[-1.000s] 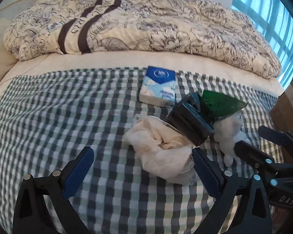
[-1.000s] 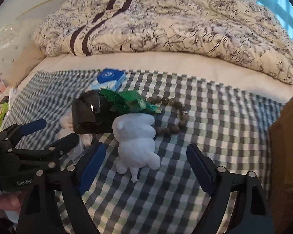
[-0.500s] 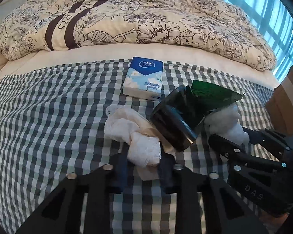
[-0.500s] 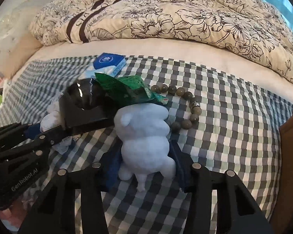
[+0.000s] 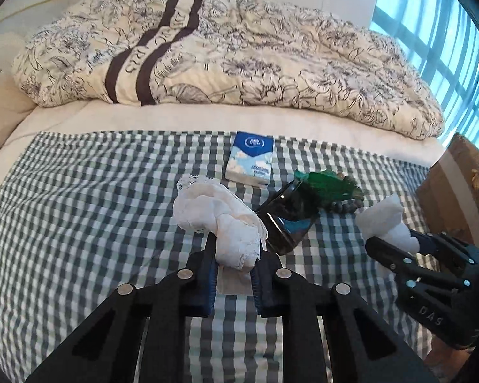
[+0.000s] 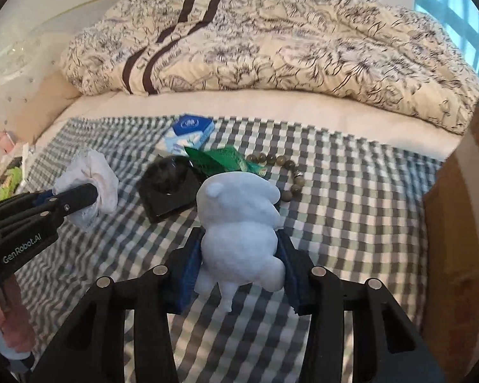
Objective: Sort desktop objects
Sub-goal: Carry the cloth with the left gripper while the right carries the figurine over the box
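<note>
- The white lace cloth (image 5: 220, 220) is bunched into a wad, pinched at its lower end by the left hand-held gripper (image 5: 233, 274), whose pads are clamped on it; most of the wad sticks out past the fingertips towards 12 o'clock, above the checked cloth (image 5: 79, 207) on the bed.
- The white bear figure (image 6: 239, 236) sits between the pads of the right hand-held gripper (image 6: 239, 274), closed on its lower body, head towards 12 o'clock and feet hanging below the grip.
- Left lying on the checked cloth: a black box (image 6: 167, 188) at 11 o'clock from the bear, a green wrapper (image 6: 220, 159) just behind it, a bead bracelet (image 6: 287, 172) at 1 o'clock, and a tissue pack (image 5: 252, 159) further back.
- The step in hand looks like carrying both pieces to their places; a cardboard box (image 6: 453, 223) stands at 3 o'clock, though I cannot tell if it is the target.
- To do it well: keep both grips firm, carry the items high enough to clear the black box, and move the grippers apart so they do not collide.
- The cloth is limp and may trail or snag; the bear looks light and could pivot in the pads.
</note>
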A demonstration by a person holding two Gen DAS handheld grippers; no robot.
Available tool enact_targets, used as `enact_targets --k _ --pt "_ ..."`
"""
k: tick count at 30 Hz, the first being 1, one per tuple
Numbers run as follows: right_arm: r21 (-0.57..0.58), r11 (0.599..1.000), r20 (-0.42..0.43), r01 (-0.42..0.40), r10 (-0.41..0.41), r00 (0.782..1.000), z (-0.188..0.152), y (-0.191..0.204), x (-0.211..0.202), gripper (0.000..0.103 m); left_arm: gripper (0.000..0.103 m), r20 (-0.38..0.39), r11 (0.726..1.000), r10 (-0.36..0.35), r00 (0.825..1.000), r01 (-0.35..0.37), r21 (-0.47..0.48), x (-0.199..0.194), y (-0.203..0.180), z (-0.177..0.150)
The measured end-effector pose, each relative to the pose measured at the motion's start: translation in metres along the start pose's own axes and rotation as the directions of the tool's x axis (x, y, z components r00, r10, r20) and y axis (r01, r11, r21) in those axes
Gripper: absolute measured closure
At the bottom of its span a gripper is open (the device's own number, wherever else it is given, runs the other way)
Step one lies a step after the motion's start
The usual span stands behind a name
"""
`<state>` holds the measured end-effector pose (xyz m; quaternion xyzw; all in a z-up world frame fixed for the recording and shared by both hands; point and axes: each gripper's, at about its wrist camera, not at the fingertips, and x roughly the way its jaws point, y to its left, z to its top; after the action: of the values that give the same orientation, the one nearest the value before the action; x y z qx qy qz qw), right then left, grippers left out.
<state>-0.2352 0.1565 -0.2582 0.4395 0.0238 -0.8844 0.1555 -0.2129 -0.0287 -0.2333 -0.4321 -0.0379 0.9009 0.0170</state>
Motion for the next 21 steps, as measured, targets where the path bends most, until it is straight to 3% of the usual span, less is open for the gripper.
enact_targets --k 12,21 --pt "0.016 1.000 0.146 -0.013 0.011 0.989 0.004 0.006 -0.094 0.058 0.085 0.136 1.000 -0.011 0.991 0.009 0.013 -0.087 -0.018 0.013" --pt "0.041 0.999 0.292 0.032 -0.042 0.956 -0.002 -0.010 -0.193 0.058 0.085 0.233 0.994 -0.092 0.968 0.077 0.072 -0.150 -0.061 0.018"
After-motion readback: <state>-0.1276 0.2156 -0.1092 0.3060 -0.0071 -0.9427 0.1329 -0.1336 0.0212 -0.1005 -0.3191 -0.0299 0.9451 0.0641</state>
